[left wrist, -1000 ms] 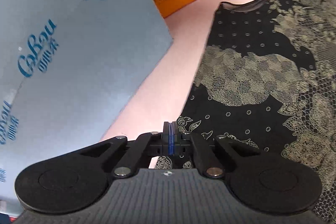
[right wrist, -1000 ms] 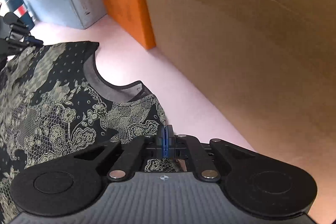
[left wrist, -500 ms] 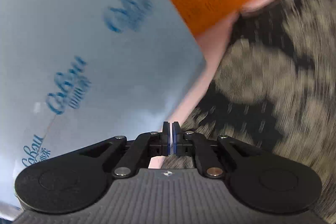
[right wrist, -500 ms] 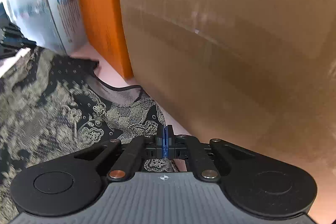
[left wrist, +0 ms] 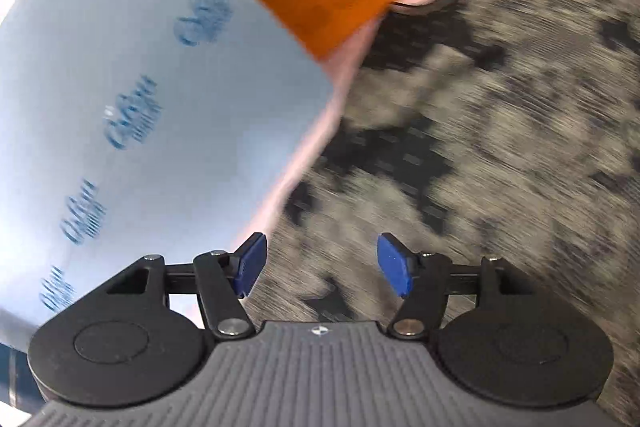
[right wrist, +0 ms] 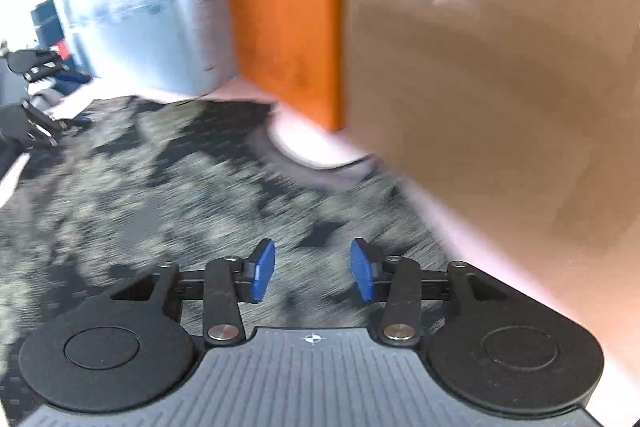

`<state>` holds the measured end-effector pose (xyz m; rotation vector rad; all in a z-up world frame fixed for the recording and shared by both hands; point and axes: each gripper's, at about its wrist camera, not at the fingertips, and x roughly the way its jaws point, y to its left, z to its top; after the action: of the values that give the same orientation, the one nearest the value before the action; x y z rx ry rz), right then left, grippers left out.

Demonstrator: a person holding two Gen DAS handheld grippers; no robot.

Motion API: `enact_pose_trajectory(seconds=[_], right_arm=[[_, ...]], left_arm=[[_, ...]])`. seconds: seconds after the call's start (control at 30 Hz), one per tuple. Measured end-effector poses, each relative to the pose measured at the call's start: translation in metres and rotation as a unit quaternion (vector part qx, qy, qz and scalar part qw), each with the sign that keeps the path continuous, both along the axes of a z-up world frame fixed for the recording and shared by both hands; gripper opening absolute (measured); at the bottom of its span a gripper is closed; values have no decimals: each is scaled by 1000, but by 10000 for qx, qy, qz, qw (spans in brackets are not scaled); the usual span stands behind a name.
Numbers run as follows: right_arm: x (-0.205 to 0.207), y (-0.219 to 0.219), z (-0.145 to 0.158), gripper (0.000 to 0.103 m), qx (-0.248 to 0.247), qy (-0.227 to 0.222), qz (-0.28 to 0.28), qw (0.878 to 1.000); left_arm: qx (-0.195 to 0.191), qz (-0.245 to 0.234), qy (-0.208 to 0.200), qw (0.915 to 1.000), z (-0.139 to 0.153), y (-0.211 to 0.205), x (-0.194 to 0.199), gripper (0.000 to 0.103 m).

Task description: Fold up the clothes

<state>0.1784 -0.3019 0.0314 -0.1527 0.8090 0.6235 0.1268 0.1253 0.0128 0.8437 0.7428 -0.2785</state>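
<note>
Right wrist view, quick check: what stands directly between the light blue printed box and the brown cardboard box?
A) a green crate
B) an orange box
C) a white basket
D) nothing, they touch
B: the orange box stands upright between the light blue box and the brown cardboard box, behind the neckline of the black lace-print garment.

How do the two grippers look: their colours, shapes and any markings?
Both are alike: the left gripper and right gripper have blue pads on black linkage arms with silver pivot pins, two round black discs, and a ribbed grey body bearing a small crosshair mark.
</note>
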Motion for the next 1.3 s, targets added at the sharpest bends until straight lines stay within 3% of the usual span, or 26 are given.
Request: enact_pose_trajectory(seconds=[0.1, 0.17, 0.27, 0.3, 0.37, 0.47, 0.53, 0.6, 0.67, 0.77, 0.87, 0.93, 1.03, 1.17, 1.3], right_arm=[[-22, 3, -12, 48, 92, 109, -144, 9998], [-39, -8, -16, 58, 35, 201, -305, 9993], [-68, -36, -22, 62, -279, 249, -608, 9975], [-78, -48, -25, 64, -430, 275, -741, 9959], [-100, -74, -27, 80, -691, 244, -1106, 9912], [-128, -114, -19, 81, -980, 309, -2027, 9738], [-154, -134, -6, 81, -1003, 148, -2621, 9597], [-183, -143, 8, 82, -644, -36, -2959, 9530], [-207, -137, 15, 82, -281, -97, -2957, 9548], [-232, -106, 15, 84, 48, -143, -2480, 9686], [-246, -72, 6, 85, 186, -83, -2048, 9786], [-251, -61, -5, 88, 229, 8, -2020, 9791], [-258, -57, -22, 89, 218, 217, -2219, 9746], [-276, -57, -28, 89, 8, 282, -2706, 9623], [-299, -56, -18, 93, 571, 334, -2726, 9599]], left_arm=[[33, 38, 24, 10000, -8, 7, -14, 60], [73, 189, -15, 9998, -8, 16, -24, 61], [547, 492, -236, 9970, -18, 35, -26, 70], [816, 611, -345, 9942, -22, 41, -26, 74], [1326, 967, -462, 9854, -27, 51, -22, 74], [1549, 1565, -671, 9731, -18, 66, -25, 74], [1388, 1809, -909, 9694, -1, 68, -37, 73], [1006, 1661, -1118, 9746, 18, 56, -61, 75], [608, 1189, -1190, 9839, 30, 32, -93, 78], [88, 241, -1118, 9934, 39, -8, -143, 81], [-78, -56, -810, 9967, 25, -41, -166, 81], [-171, 41, -539, 9984, 12, -54, -173, 81], [-425, 719, -65, 9965, -5, -66, -172, 82], [-1158, 1624, 389, 9791, 7, -52, -160, 81], [-1554, 2173, 566, 9620, 16, -39, -157, 81]])
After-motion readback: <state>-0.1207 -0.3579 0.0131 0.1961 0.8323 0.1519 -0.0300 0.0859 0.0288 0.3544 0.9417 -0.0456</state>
